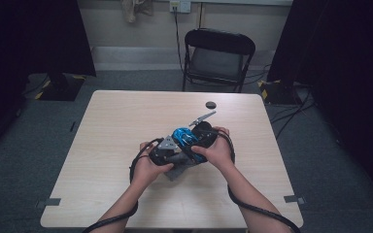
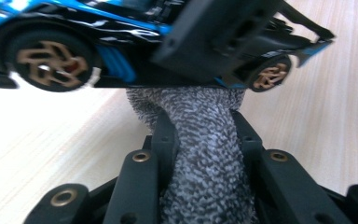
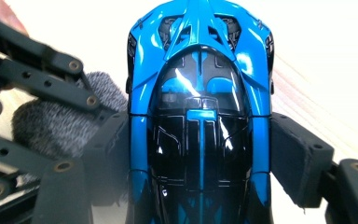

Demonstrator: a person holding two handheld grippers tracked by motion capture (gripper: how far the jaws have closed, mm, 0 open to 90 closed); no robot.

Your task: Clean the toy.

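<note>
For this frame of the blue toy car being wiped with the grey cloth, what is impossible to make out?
- Toy car: its tail is cut off by the bottom edge in the right gripper view; in the high view, hands and grippers cover most of it.
- Grey cloth: its lower end runs off the bottom edge in the left gripper view, between the left gripper jaws.
- Small dark round thing on the table: too small to identify, high view.

Glossy blue plastic car [image 3: 198, 116] — fuzzy grey cloth [image 2: 205, 154] — matt pale wood table [image 1: 126, 126]
</note>
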